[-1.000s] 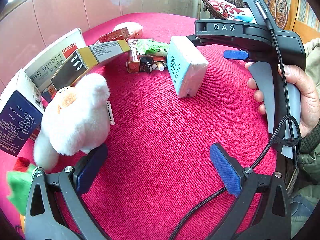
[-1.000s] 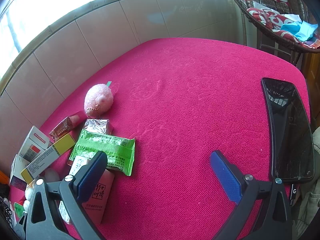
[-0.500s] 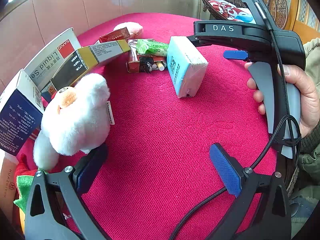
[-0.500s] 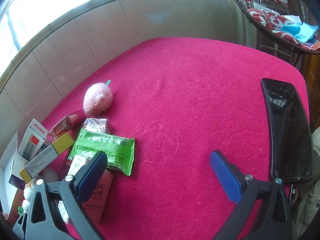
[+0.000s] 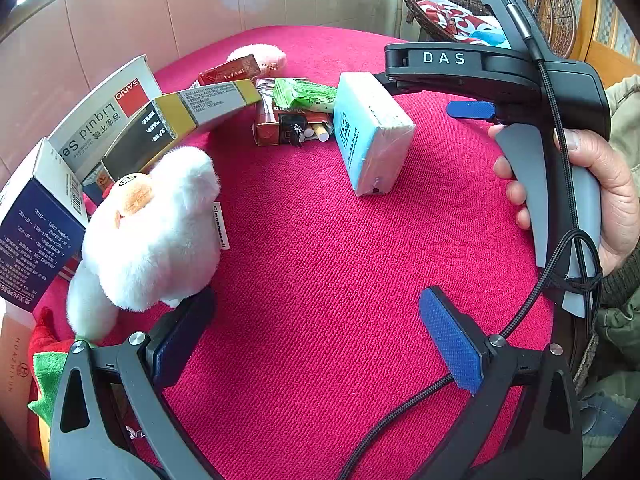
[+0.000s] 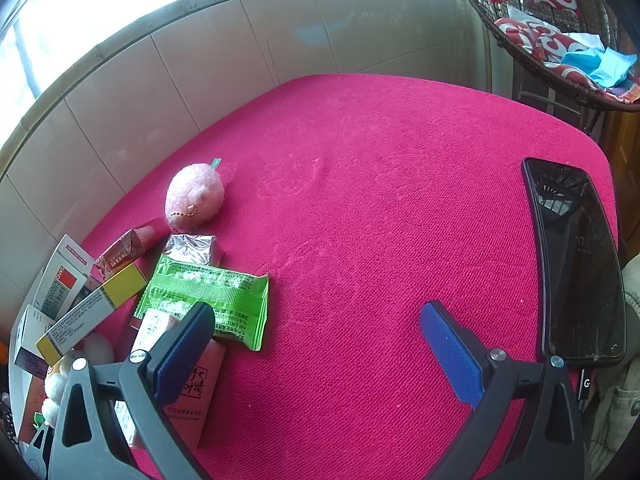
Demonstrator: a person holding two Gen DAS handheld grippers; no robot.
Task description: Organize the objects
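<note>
We hold both tools low over the red cloth (image 5: 320,280). Left gripper (image 5: 320,336) spread wide, empty, its left pad touching the white plush (image 5: 152,232). Right gripper (image 6: 316,344) spread too, empty; our right hand (image 5: 600,196) wraps its handle. Blue tissue pack (image 5: 372,136) stands ahead.
</note>
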